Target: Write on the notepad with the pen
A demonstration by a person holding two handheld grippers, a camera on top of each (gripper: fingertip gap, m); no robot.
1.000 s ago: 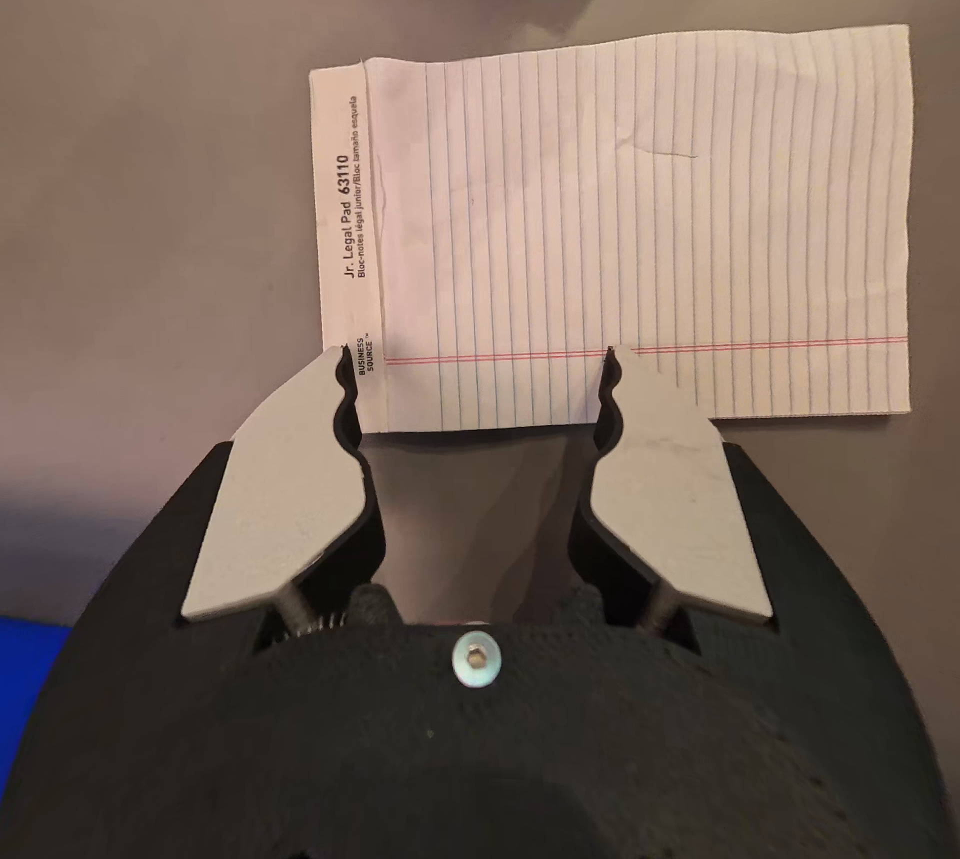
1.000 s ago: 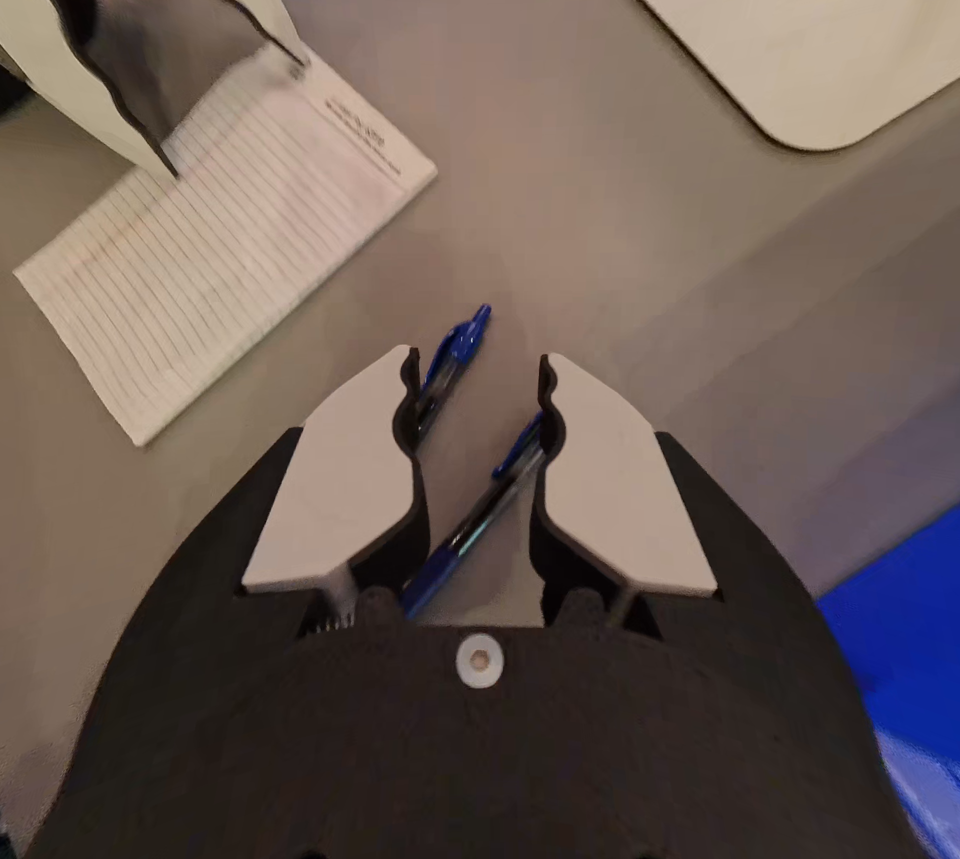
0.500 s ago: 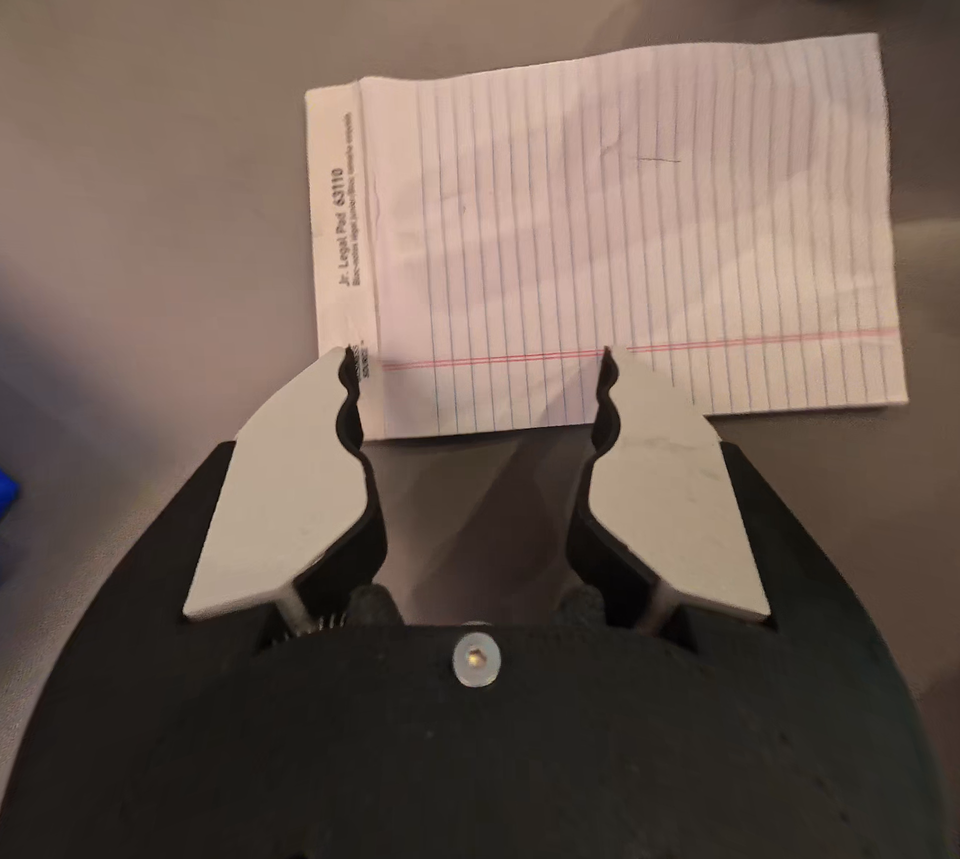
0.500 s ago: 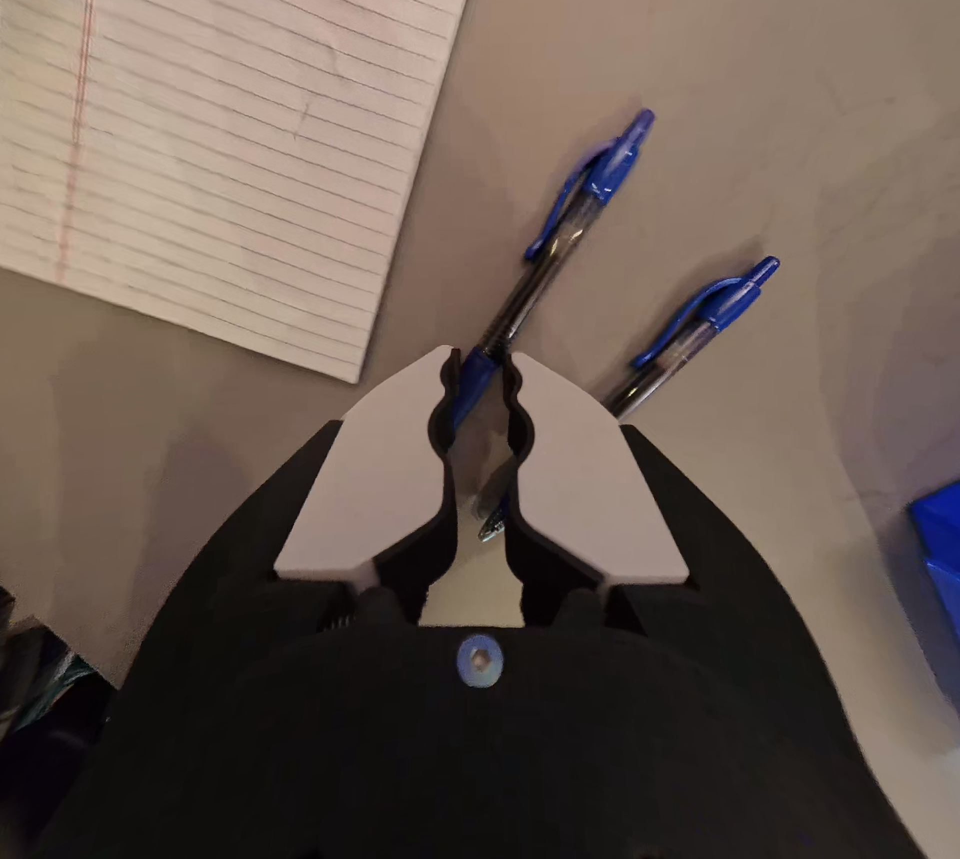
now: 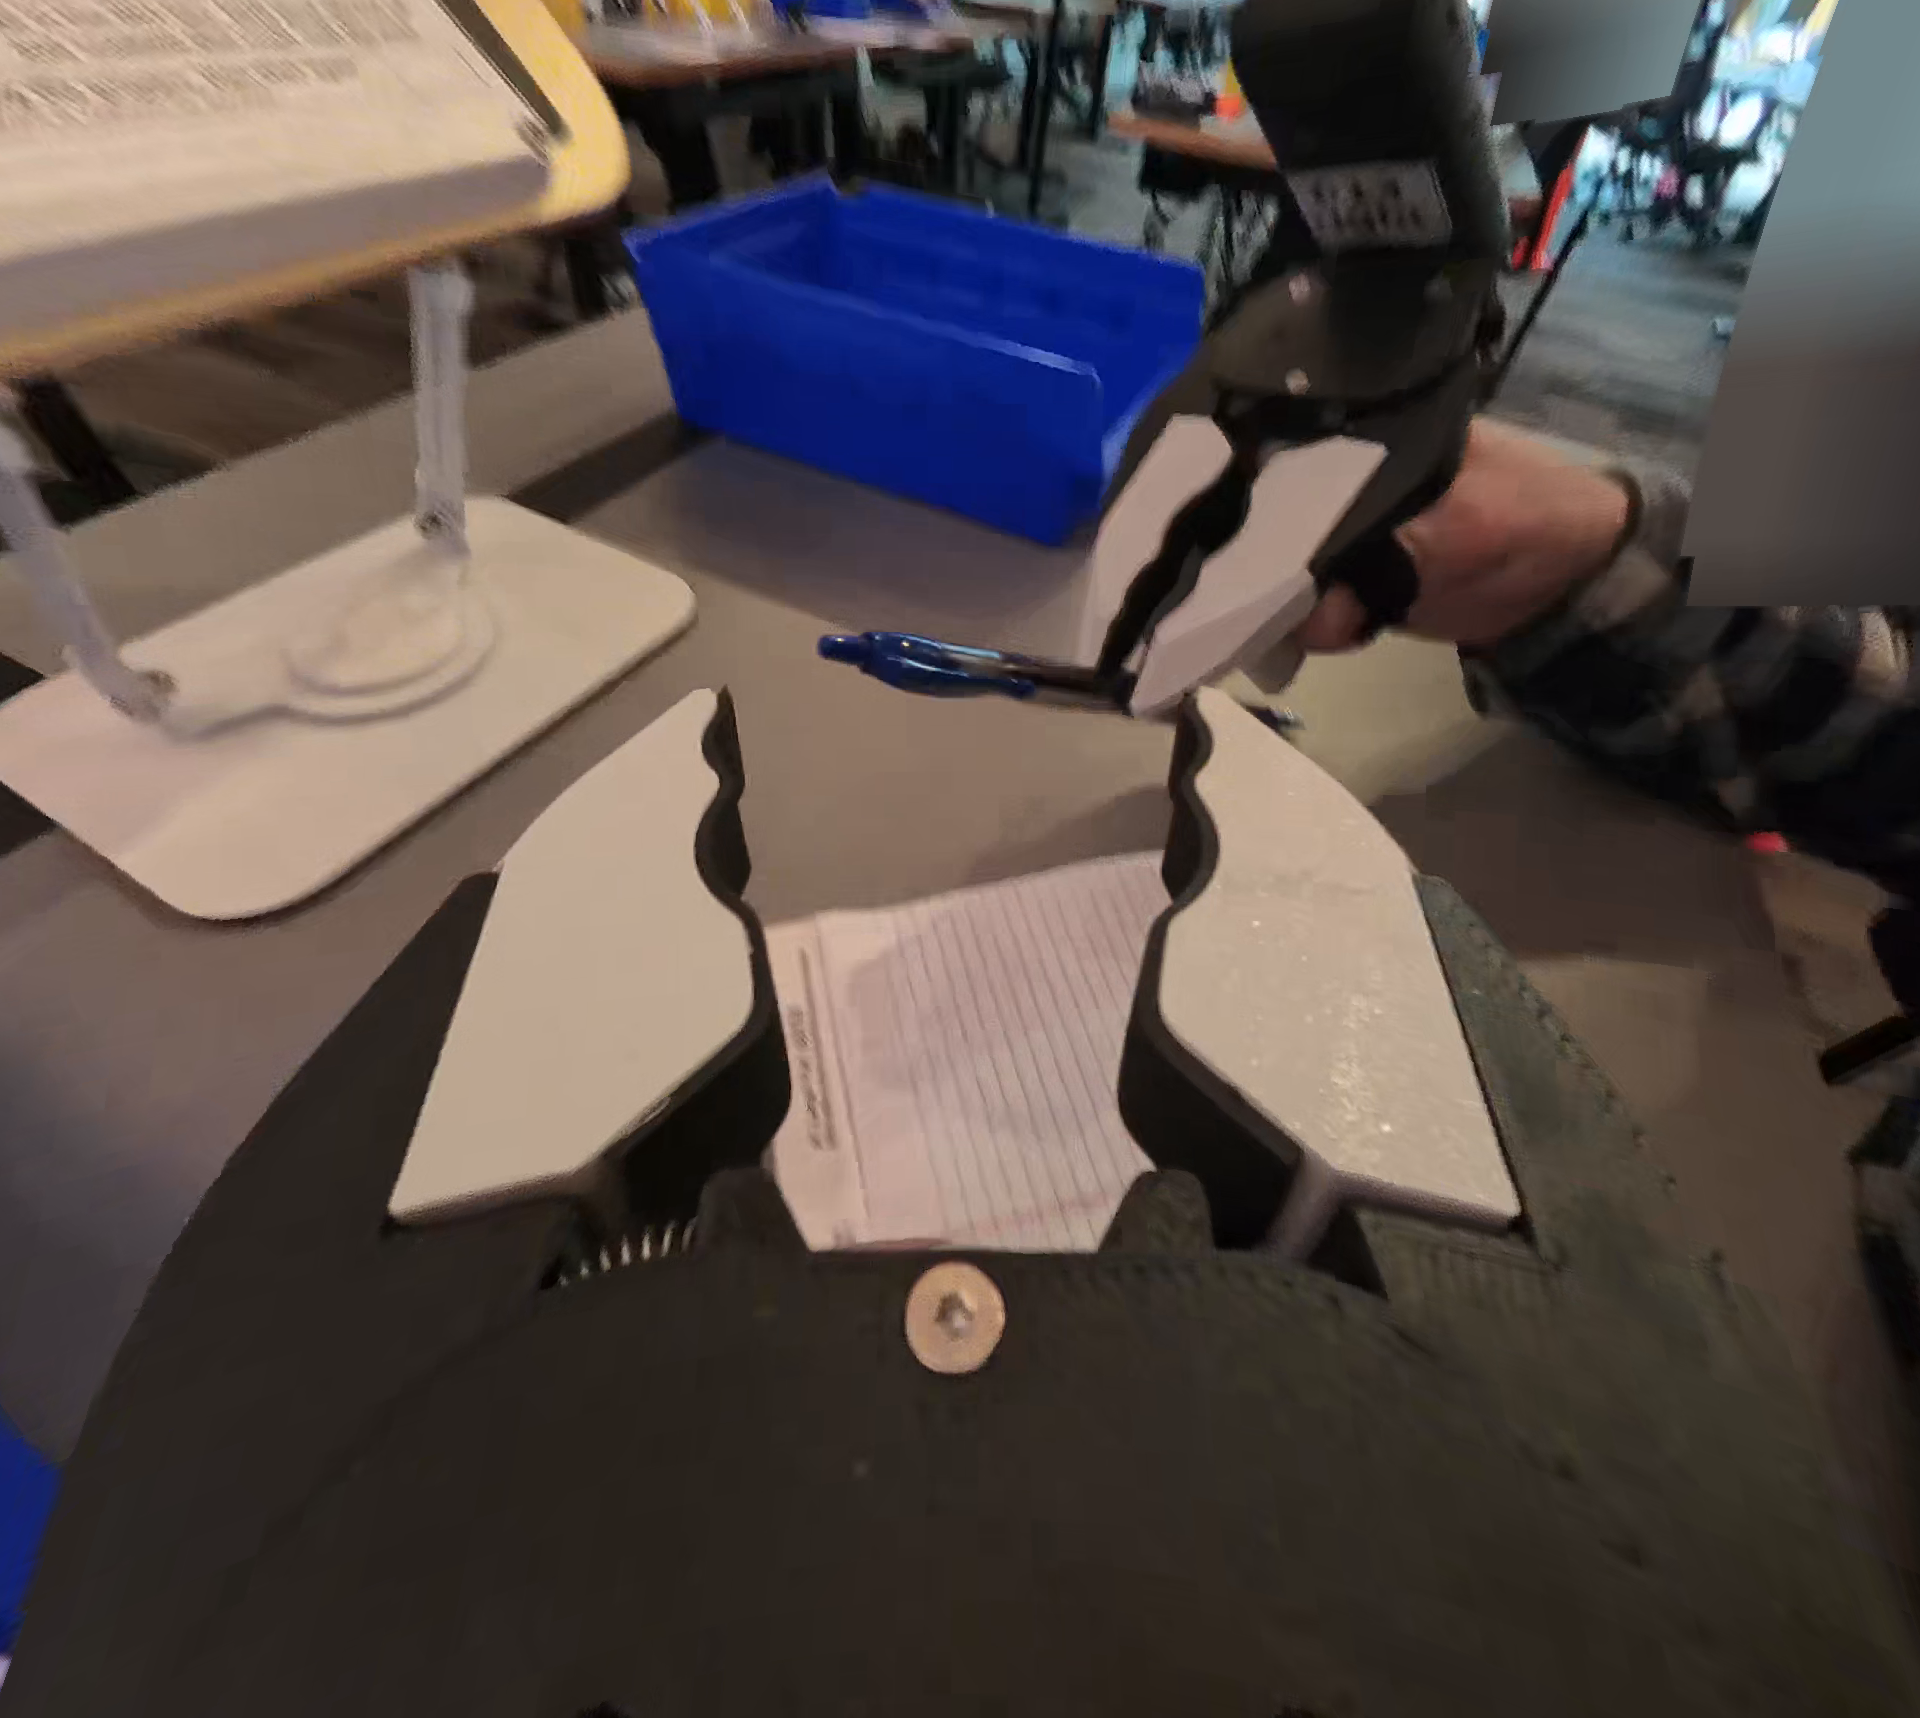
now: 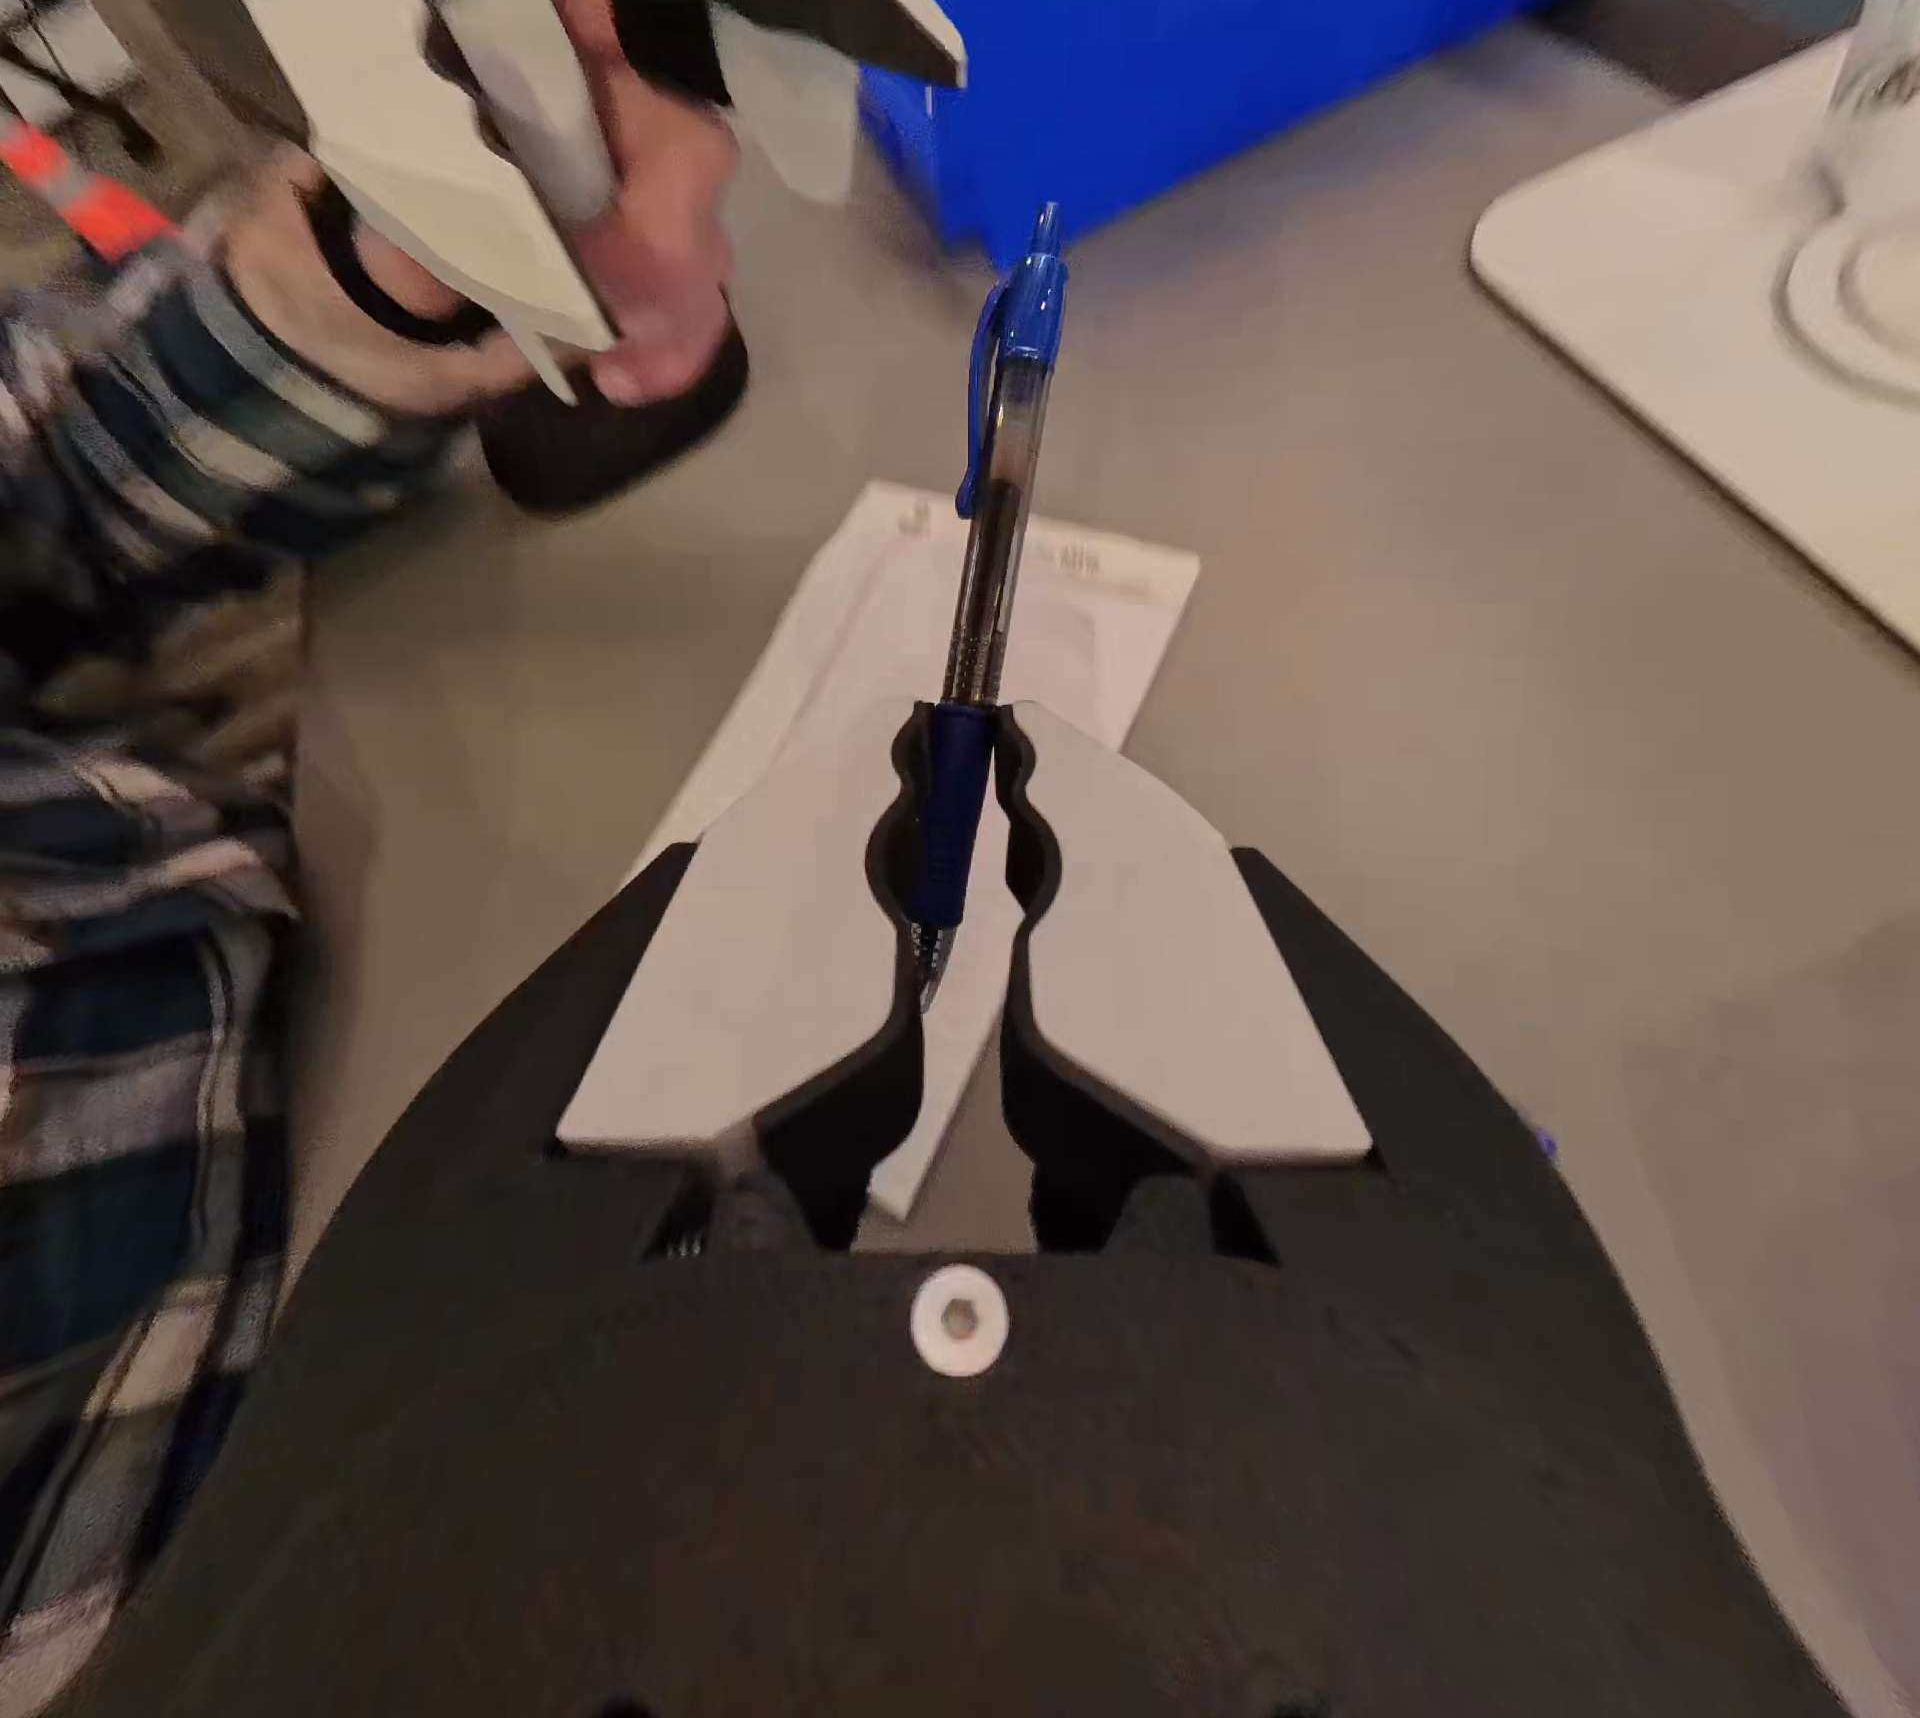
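Jaws of right gripper (image 6: 956, 718) pinch blue pen (image 6: 1003, 463) by its rubber grip, pen lifted clear of grey tabletop (image 6: 1403, 785); jaws of left gripper (image 5: 951, 712) spread, holding nothing. Largest first: tabletop; blue bin (image 5: 914, 359); white stand base (image 5: 343, 712); lined notepad (image 5: 966, 1045) flat on tabletop below both grippers; pen. Step in hand, likely: carrying pen to pad. Next move calls for tilting tip down onto paper, left perhaps steadying pad.
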